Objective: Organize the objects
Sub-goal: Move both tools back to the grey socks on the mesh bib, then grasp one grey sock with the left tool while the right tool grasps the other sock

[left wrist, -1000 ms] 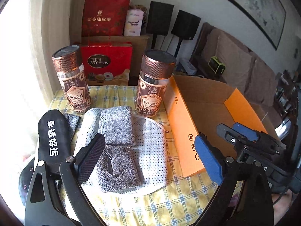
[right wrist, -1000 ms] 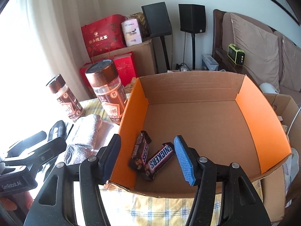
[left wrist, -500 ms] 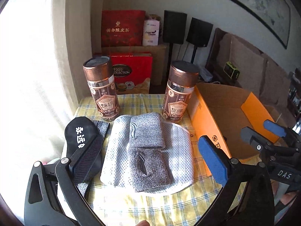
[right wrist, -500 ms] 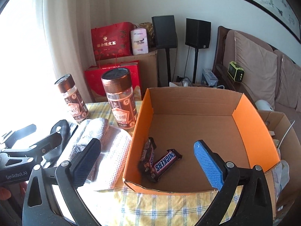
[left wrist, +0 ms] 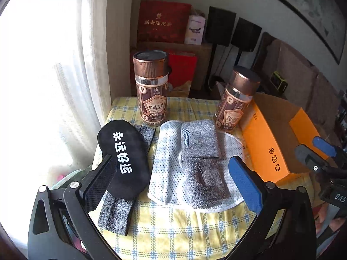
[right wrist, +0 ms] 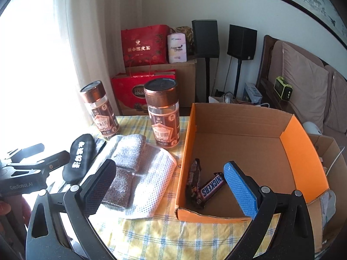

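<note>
The orange cardboard box [right wrist: 303, 151], brown inside with printed recycling marks on its outer wall, sits ahead of the right claw [right wrist: 171, 184], whose jaws stand wide apart and hold nothing. Two candy bars lie in the box's near-left corner, between the fingers: one reads SNICKERS [right wrist: 211, 187], the other's dark wrapper [right wrist: 194, 177] is unreadable. The left claw [left wrist: 173, 177] is also spread open and empty. Between its fingers lies a white mesh cloth [left wrist: 167, 162] carrying two grey folded wristbands [left wrist: 199, 160]. By its left finger rests a black eye mask [left wrist: 123, 158] with white Chinese characters. Farther ahead stand two copper-lidded jars [left wrist: 153, 88], brown labels in Chinese.
</note>
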Available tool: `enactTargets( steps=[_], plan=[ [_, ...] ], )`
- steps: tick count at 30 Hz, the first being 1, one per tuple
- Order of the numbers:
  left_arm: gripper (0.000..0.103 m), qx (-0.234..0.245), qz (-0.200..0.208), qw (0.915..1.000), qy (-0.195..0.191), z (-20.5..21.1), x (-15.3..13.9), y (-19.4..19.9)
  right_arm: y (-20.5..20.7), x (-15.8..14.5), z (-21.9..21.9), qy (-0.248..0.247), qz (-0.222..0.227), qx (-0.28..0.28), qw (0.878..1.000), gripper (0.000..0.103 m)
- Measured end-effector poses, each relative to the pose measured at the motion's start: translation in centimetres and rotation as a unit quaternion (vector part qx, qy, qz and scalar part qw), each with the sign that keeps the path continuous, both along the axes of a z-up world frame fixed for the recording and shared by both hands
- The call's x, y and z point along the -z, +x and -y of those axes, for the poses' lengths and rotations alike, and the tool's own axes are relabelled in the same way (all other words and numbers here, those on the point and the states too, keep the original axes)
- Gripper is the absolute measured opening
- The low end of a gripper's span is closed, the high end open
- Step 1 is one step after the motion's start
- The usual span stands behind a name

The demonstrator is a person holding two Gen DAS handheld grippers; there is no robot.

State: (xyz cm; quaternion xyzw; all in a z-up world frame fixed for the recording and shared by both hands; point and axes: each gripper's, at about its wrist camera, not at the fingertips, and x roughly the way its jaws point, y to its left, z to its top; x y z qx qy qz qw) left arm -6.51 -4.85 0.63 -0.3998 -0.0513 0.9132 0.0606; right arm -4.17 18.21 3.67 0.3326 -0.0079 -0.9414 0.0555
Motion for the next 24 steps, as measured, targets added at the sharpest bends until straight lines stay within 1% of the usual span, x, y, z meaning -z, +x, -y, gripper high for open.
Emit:
enactTargets(
  steps=[2, 5, 7, 9, 11, 12, 13, 16, 18, 19, 20, 21, 23, 24],
  plan=[
    [0.103, 0.0, 0.005, 0.9999, 0.011, 0.6, 0.6, 0.1, -0.2, 0.2, 0.5, -0.004, 0.002, -0.004, 1.0, 0.101],
    [0.102, 0.017, 0.018, 0.9994, 0.023, 0.6, 1.7, 0.2, -0.6, 0.3, 1.1, -0.011, 0.004, -0.01, 1.0, 0.101],
    [0.099, 0.023, 0.033, 0.9989, 0.024, 0.2, 2.7, 0.1, -1.0, 0.3, 1.3, -0.017, 0.008, -0.012, 1.0, 0.101],
    [0.091, 0.028, 0.047, 0.9982, 0.023, -0.2, 3.7, -0.2, -1.3, 0.3, 1.5, -0.022, 0.01, -0.016, 1.0, 0.101],
    [0.087, 0.031, 0.059, 0.9974, 0.026, -0.7, 4.7, -0.4, -1.7, 0.4, 1.7, -0.023, 0.012, -0.017, 1.0, 0.1],
    [0.081, 0.035, 0.064, 0.9969, 0.029, -0.9, 5.1, -0.5, -1.9, 0.4, 1.8, -0.023, 0.014, -0.017, 0.999, 0.099],
    [0.078, 0.04, 0.07, 0.9961, 0.035, -1.1, 5.5, -0.7, -2.1, 0.5, 2.0, -0.023, 0.017, -0.019, 0.999, 0.099],
    [0.07, 0.05, 0.088, 0.9933, 0.056, -1.7, 6.5, -1.3, -2.9, 0.8, 2.4, -0.026, 0.028, -0.024, 0.999, 0.093],
    [0.06, 0.057, 0.1, 0.9912, 0.064, -2.1, 7.1, -1.7, -3.5, 1.1, 2.6, -0.033, 0.036, -0.029, 0.998, 0.088],
    [0.058, 0.059, 0.106, 0.9904, 0.065, -2.3, 7.4, -1.9, -3.8, 1.3, 2.8, -0.036, 0.041, -0.032, 0.998, 0.086],
    [0.054, 0.062, 0.111, 0.9896, 0.067, -2.5, 7.6, -2.1, -4.0, 1.4, 3.0, -0.038, 0.044, -0.034, 0.998, 0.084],
    [0.049, 0.065, 0.115, 0.9887, 0.07, -2.7, 7.9, -2.3, -4.2, 1.6, 3.1, -0.039, 0.048, -0.037, 0.997, 0.083],
    [0.044, 0.066, 0.118, 0.9883, 0.07, -3.0, 8.1, -2.5, -4.6, 1.8, 3.6, -0.036, 0.054, -0.041, 0.997, 0.083],
    [0.039, 0.067, 0.118, 0.9884, 0.068, -3.2, 8.2, -2.6, -4.7, 1.8, 3.9, -0.034, 0.055, -0.043, 0.997, 0.082]
  ],
)
